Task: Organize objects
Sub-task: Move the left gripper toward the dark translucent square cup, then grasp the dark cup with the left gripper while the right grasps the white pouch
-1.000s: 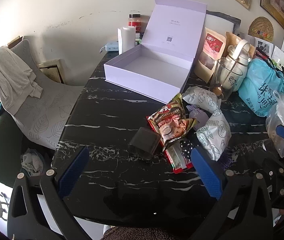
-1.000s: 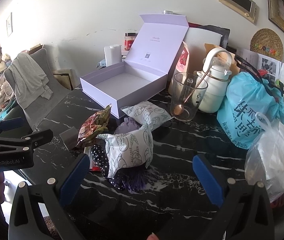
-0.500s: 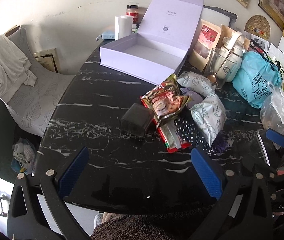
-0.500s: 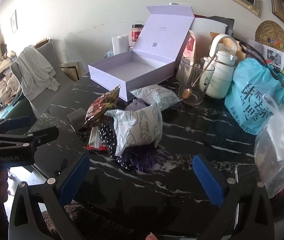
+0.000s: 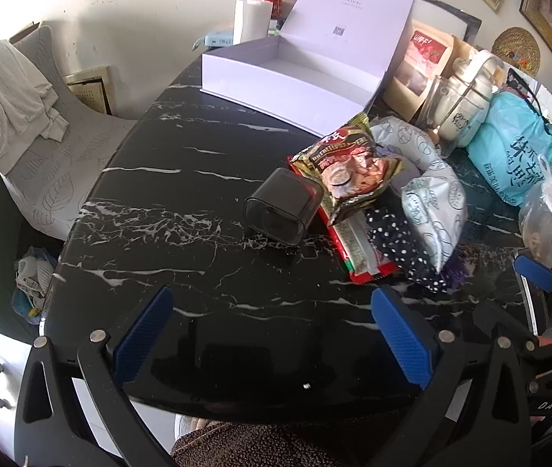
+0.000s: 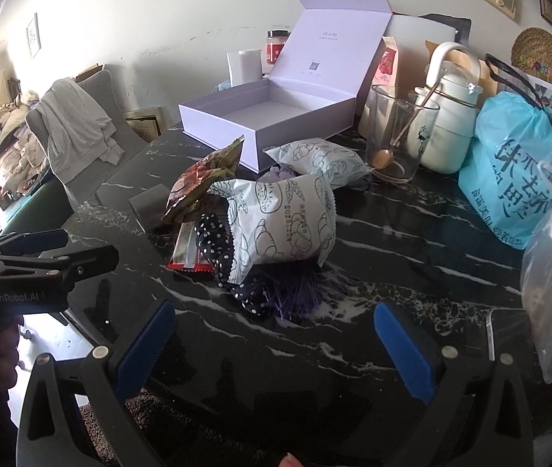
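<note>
Both tools have drawn back toward the counter's near edge; left tool (image 5: 272, 334) and right tool (image 6: 276, 346) gape, empty. Snack packets (image 6: 279, 225) sit heaped mid-counter before the open box (image 6: 268, 116). Pulling one could topple neighbours into the glass (image 6: 400, 136).

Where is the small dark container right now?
In the left wrist view the dark container lies on its side mid-table, touching the left edge of the red snack packet.
</note>
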